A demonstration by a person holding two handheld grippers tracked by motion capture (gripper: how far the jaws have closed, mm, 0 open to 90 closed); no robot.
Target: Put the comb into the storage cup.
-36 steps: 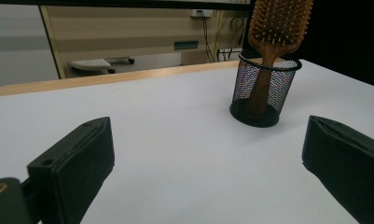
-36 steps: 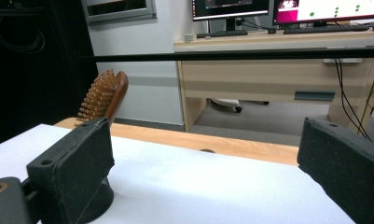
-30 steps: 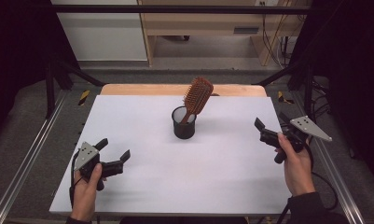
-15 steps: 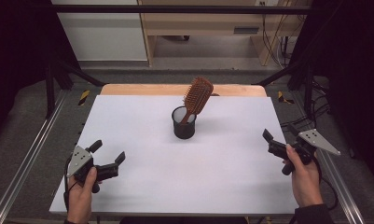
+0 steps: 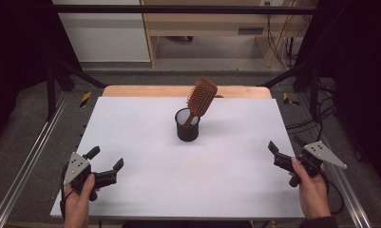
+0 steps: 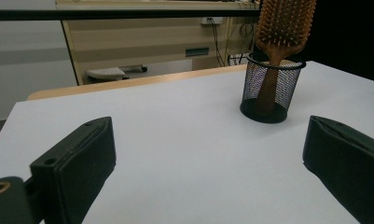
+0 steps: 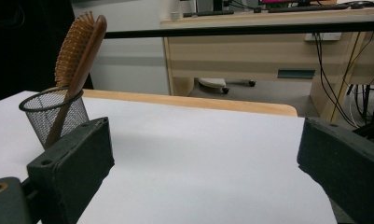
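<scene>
A wooden hairbrush [image 5: 200, 98] stands handle-down in a black mesh cup [image 5: 187, 125] near the middle of the white table [image 5: 145, 142], its bristle head leaning up and to the right. The left gripper view has the hairbrush [image 6: 283, 23] and the cup [image 6: 270, 88] at upper right; the right gripper view has the hairbrush [image 7: 77, 51] and the cup [image 7: 51, 114] at left. My left gripper [image 5: 105, 161] rests open at the table's front left corner, nothing between its jaws. At the right edge my right gripper [image 5: 285, 148] is open and empty too. Both are far from the cup.
A wooden strip [image 5: 178, 91] runs along the table's far edge. Metal rails [image 5: 26, 156] flank the table. Beyond it stand a desk [image 5: 212, 23] and hanging cables [image 5: 283, 33]. Wide bare tabletop lies between the grippers and the cup.
Both hands have drawn back toward the near edge of the table, the left gripper to the front left corner, the right gripper to the right edge. The brush and cup stayed put.
</scene>
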